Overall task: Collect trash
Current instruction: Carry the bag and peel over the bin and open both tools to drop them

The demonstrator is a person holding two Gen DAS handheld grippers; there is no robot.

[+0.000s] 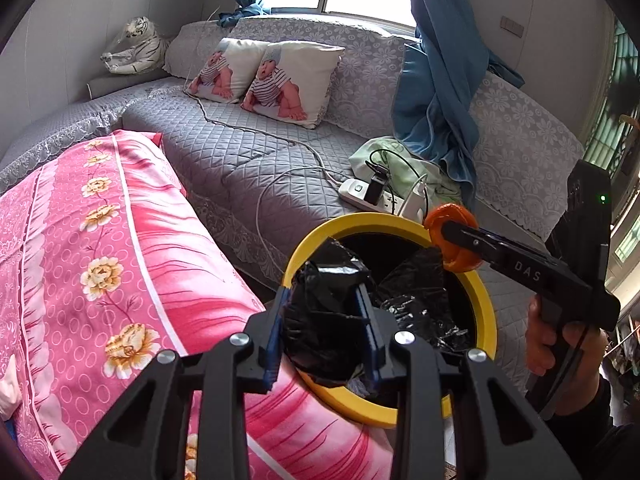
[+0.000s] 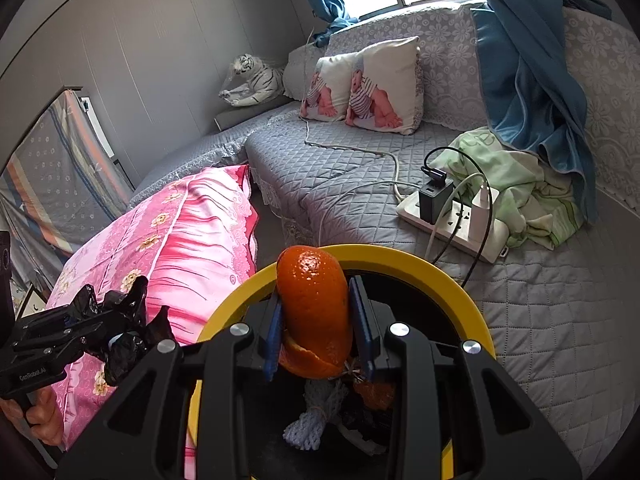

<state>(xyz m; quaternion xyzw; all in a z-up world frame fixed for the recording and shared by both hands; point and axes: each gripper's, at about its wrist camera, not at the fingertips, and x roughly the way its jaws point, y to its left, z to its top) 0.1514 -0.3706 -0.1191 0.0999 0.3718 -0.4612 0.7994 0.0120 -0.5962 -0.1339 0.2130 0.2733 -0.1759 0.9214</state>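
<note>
A yellow-rimmed trash bin with a black liner stands between the pink quilt and the grey sofa; it also shows in the right wrist view. My left gripper is shut on a crumpled black plastic bag over the bin's near-left rim, and it shows in the right wrist view at the left. My right gripper is shut on an orange peel above the bin opening; in the left wrist view the peel sits at the bin's far-right rim. A white foam net and peel scraps lie in the bin.
A pink floral quilt lies left of the bin. A grey quilted sofa carries two baby-print pillows, a white power strip with chargers and cables, a green cloth and a blue curtain. A toy tiger sits far left.
</note>
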